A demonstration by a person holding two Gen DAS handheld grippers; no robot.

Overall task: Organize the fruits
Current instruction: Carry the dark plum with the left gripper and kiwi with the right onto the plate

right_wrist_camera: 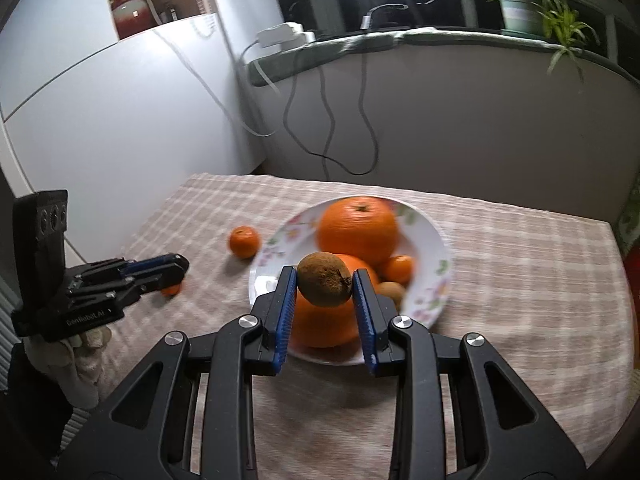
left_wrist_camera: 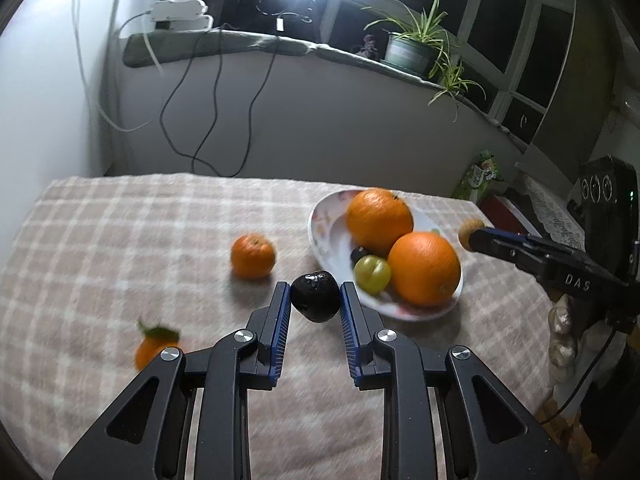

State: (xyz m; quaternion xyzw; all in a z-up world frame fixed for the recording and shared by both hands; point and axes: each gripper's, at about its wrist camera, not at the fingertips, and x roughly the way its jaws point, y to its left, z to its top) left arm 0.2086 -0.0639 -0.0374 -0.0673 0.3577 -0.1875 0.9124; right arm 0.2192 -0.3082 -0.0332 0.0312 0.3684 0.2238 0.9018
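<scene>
**While both tools grip fruit: plate stock**

Left tool (left_wrist_camera: 315, 294) clamps a dark plum (left_wrist_camera: 315, 297) beside the plate (left_wrist_camera: 320, 216). Right tool (right_wrist_camera: 325, 285) clamps a brown kiwi (right_wrist_camera: 325, 284) over the plate's near rim. Two oranges (left_wrist_camera: 379, 220) fill the plate; a tangerine (left_wrist_camera: 253, 256) sits mid-tabletop.

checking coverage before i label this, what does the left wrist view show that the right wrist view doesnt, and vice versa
Only the left wrist view shows the dark fruit held between the left gripper fingers, a green plum on the plate, and a leafy tangerine near the left gripper.

Only the right wrist view shows the brown fruit's stem and a red jar on a shelf.

Both show the plate with two big oranges, the loose tangerine on the checked cloth, the brown fruit in the right gripper, and the potted plant.
</scene>
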